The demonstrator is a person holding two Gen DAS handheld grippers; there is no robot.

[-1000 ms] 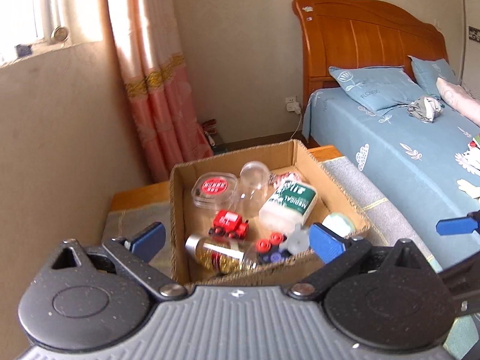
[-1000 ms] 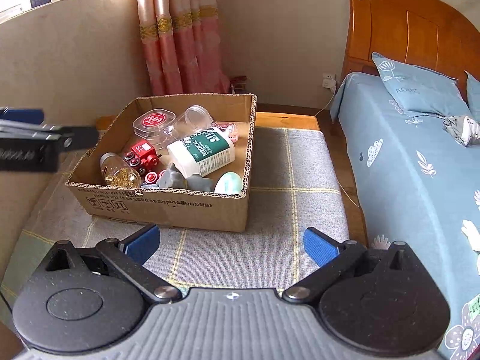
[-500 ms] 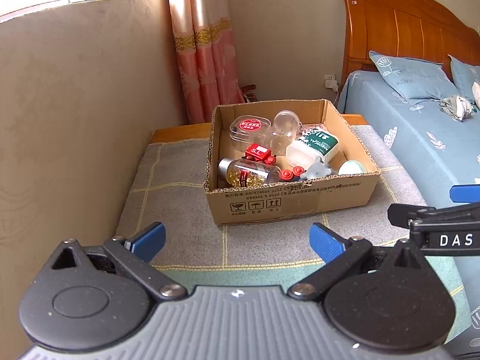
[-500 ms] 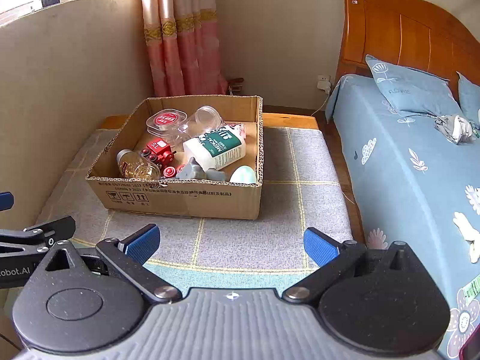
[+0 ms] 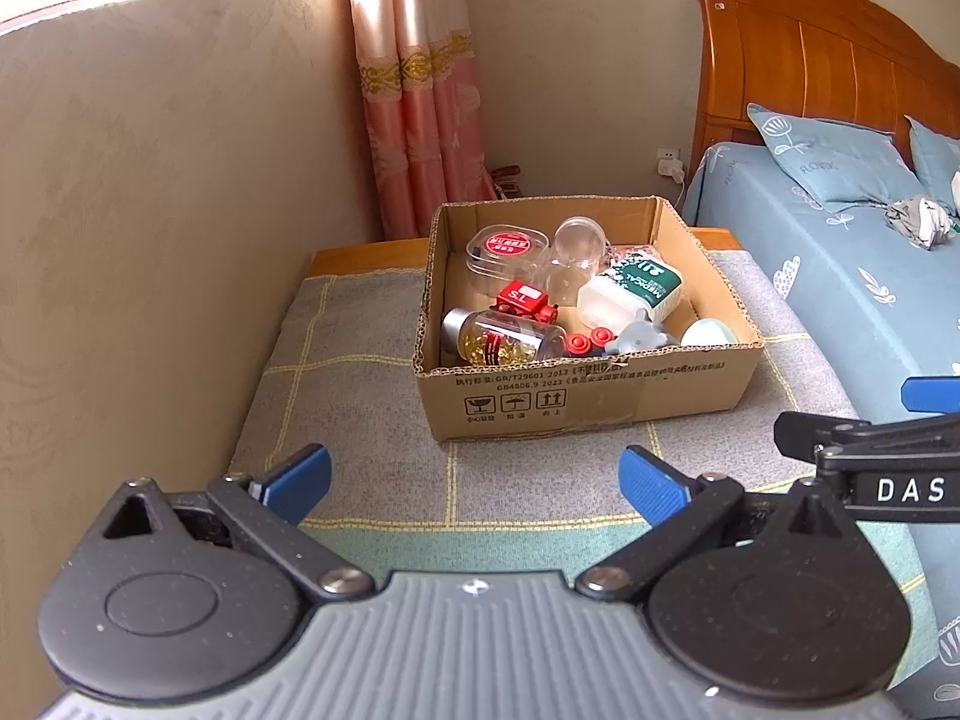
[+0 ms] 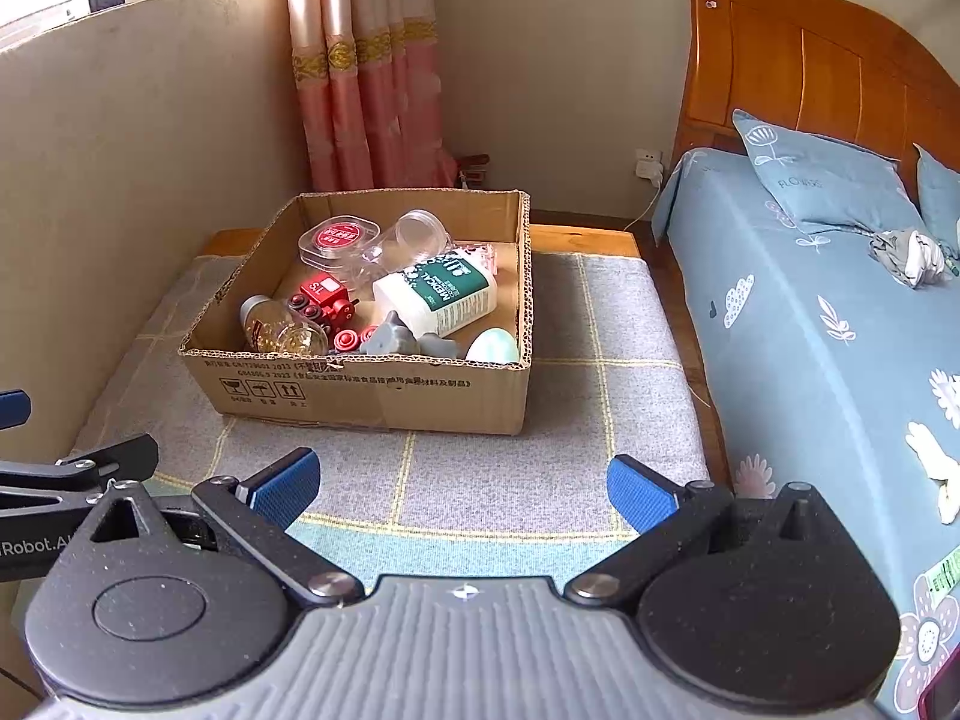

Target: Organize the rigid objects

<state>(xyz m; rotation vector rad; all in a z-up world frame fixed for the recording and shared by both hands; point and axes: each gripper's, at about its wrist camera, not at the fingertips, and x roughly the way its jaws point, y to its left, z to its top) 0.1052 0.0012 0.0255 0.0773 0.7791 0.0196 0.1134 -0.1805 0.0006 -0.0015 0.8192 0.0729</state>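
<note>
A cardboard box [image 5: 576, 396] [image 6: 372, 387] stands on a grey checked mat. Inside lie a white bottle with a green label [image 5: 630, 294] [image 6: 438, 297], a red toy vehicle [image 5: 522, 300] [image 6: 324, 297], a clear bottle of gold capsules [image 5: 498, 339] [image 6: 279, 327], a clear tub with a red lid [image 5: 507, 246] [image 6: 339, 237], a clear jar [image 5: 579, 237] [image 6: 420, 231], a grey figure [image 5: 642, 333] [image 6: 396, 339] and a pale green egg [image 5: 711, 333] [image 6: 492, 345]. My left gripper [image 5: 474, 483] is open and empty, well short of the box. My right gripper [image 6: 462, 489] is likewise open and empty.
The mat [image 5: 360, 372] [image 6: 606, 372] covers a low wooden platform between a beige wall [image 5: 150, 240] on the left and a bed with blue bedding [image 6: 828, 336] on the right. A pink curtain [image 5: 420, 120] hangs behind the box.
Both grippers have drawn back from the box; the left one, which was right over the box a second ago, is now well behind it. The objects in the box have not moved.
</note>
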